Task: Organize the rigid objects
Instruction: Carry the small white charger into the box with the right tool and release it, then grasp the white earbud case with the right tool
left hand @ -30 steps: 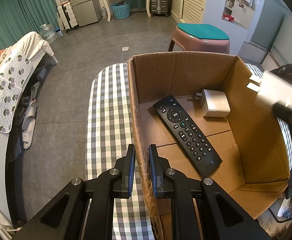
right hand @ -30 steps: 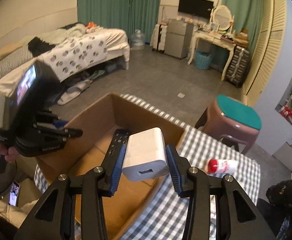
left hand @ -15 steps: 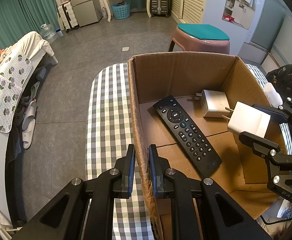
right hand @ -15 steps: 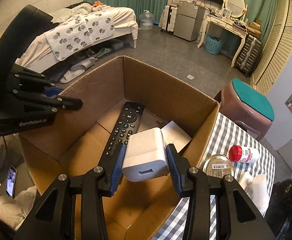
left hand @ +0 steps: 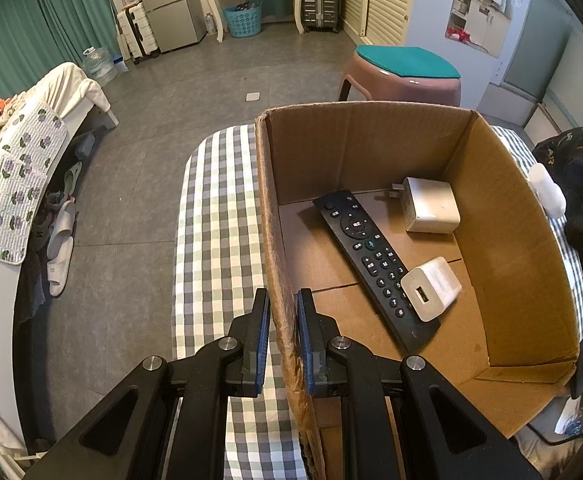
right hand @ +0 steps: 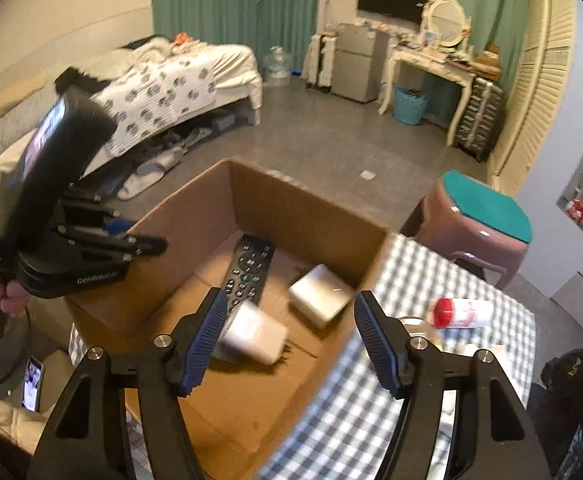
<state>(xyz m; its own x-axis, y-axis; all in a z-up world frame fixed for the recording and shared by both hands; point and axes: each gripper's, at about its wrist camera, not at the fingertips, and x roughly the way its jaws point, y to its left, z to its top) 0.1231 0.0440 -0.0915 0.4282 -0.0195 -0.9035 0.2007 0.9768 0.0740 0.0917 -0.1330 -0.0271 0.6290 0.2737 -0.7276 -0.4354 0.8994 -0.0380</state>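
Observation:
A cardboard box (left hand: pixel 507 240) stands on the checked table (left hand: pixel 215 216). My left gripper (left hand: pixel 282 336) is shut on the box's left wall. In the box lie a black remote (left hand: pixel 367 252), a flat white adapter (left hand: pixel 431 205) at the back, and a small white USB charger (left hand: pixel 431 288) resting on the remote's near end. My right gripper (right hand: pixel 291 340) is open and empty above the box's near right side; the charger (right hand: pixel 253 334), remote (right hand: pixel 249 274) and adapter (right hand: pixel 319 294) show below it.
A red-capped white bottle (right hand: pixel 465 312) and a round tin (right hand: pixel 415 326) lie on the table right of the box. A pink stool with a teal top (left hand: pixel 405 74) stands beyond the table. A bed (right hand: pixel 171 76) is at the far left.
My right gripper opened and let go of the small white charger, which now lies on the remote in the box. The right gripper has pulled up and back. The left gripper has not moved.

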